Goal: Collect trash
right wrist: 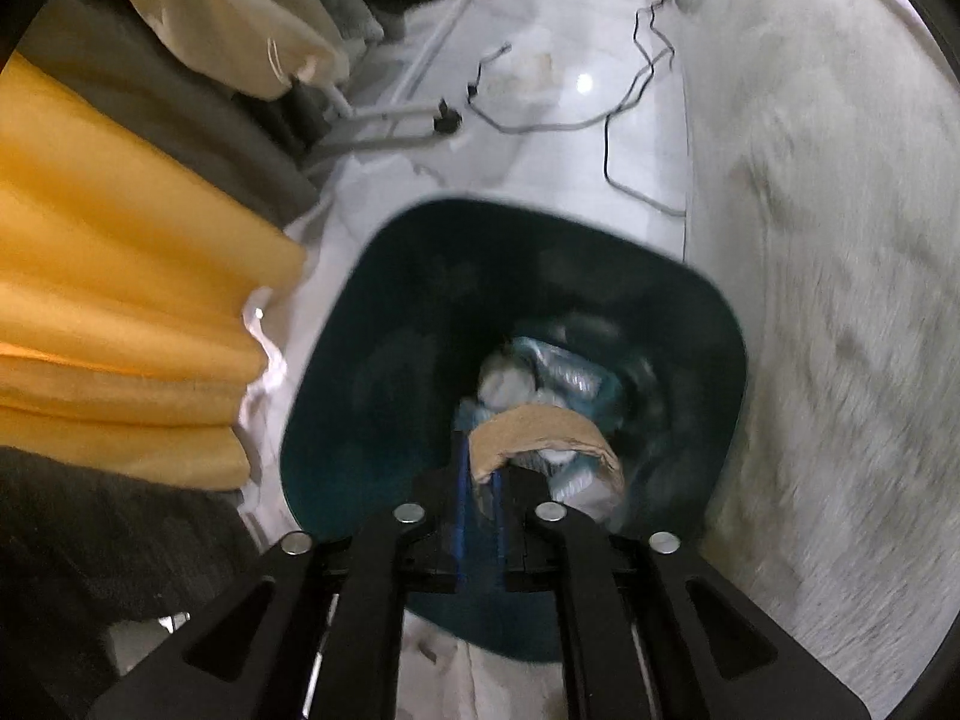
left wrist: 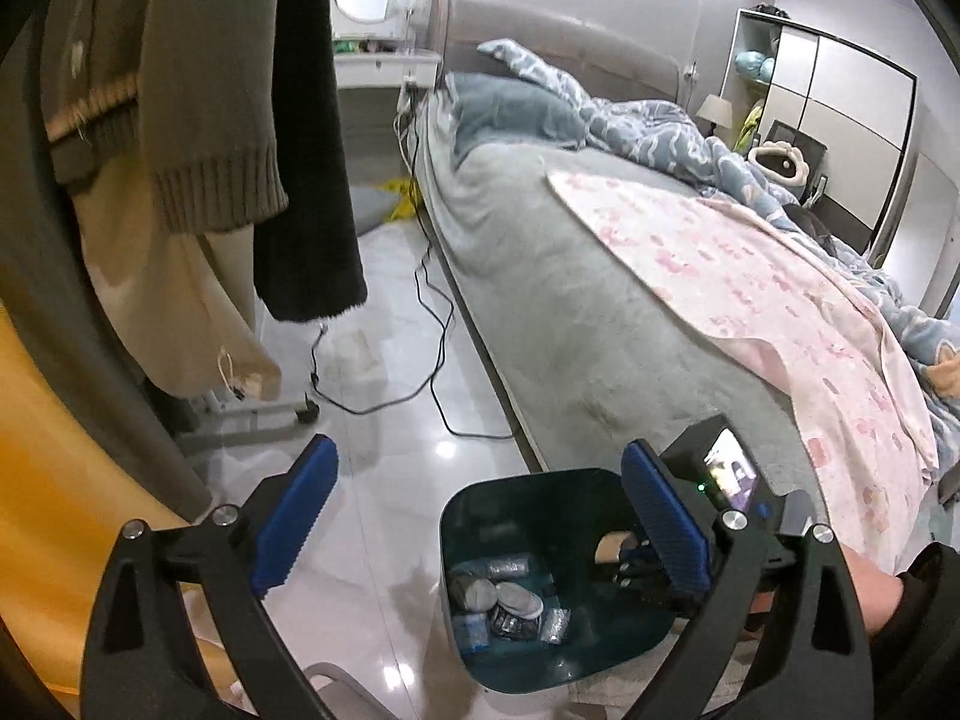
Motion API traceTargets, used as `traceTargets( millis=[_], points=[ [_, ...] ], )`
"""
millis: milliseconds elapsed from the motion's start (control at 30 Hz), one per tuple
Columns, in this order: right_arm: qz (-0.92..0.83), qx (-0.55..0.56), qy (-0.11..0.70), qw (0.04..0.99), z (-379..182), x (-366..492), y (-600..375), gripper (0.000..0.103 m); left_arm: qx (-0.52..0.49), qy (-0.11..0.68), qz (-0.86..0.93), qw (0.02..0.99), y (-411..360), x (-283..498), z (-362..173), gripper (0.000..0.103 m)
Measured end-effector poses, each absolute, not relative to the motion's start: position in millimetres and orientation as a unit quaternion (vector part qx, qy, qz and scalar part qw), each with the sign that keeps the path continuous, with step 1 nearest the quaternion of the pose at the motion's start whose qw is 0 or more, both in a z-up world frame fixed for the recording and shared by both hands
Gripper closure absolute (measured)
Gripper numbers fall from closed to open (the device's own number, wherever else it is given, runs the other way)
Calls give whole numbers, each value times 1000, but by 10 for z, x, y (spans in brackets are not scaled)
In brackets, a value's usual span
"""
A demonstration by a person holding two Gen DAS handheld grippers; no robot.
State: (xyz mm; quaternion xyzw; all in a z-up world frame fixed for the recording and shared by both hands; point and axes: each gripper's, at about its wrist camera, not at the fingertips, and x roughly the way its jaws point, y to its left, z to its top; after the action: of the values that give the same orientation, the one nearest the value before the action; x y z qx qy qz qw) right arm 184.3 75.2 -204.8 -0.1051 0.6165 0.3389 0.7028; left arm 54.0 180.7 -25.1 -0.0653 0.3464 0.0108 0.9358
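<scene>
Trash is seen piled in the dark teal bin (right wrist: 336,396), which stands on the pale floor (left wrist: 384,276) beside the bed (left wrist: 540,276). At six o'clock in the right wrist view, the right gripper (right wrist: 478,480) is nearly closed on a brown cardboard piece (right wrist: 540,429) over the bin's mouth. The left gripper (left wrist: 474,510) is spread wide, nothing between its blue pads (left wrist: 294,516).
</scene>
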Motion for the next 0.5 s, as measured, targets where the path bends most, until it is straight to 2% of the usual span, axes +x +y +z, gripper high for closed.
traceTargets(
  millis=[67, 100, 133, 267, 333, 467, 500],
  points=[
    [332, -109, 619, 703, -2079, 1787, 715, 71, -64, 333, 13, 941, 1749, 472, -187, 6],
    [329, -105, 615, 709, -2055, 1754, 685, 56, -63, 326, 15, 943, 1732, 447, -164, 5],
    [329, -103, 614, 710, -2048, 1733, 671, 52, -60, 319, 19, 946, 1706, 412, -134, 5],
    [326, -94, 604, 721, -1978, 1606, 581, 51, -46, 291, 37, 955, 1597, 298, -13, 4],
    [324, -87, 603, 723, -1942, 1542, 535, 43, -50, 284, 35, 957, 1570, 243, 10, 4],
    [324, -81, 572, 749, -1749, 1432, 455, 40, -48, 291, 39, 955, 1499, 159, 10, 4],
    [323, -81, 563, 757, -1691, 1403, 429, 37, -48, 292, 39, 954, 1486, 150, 3, 4]
  ],
)
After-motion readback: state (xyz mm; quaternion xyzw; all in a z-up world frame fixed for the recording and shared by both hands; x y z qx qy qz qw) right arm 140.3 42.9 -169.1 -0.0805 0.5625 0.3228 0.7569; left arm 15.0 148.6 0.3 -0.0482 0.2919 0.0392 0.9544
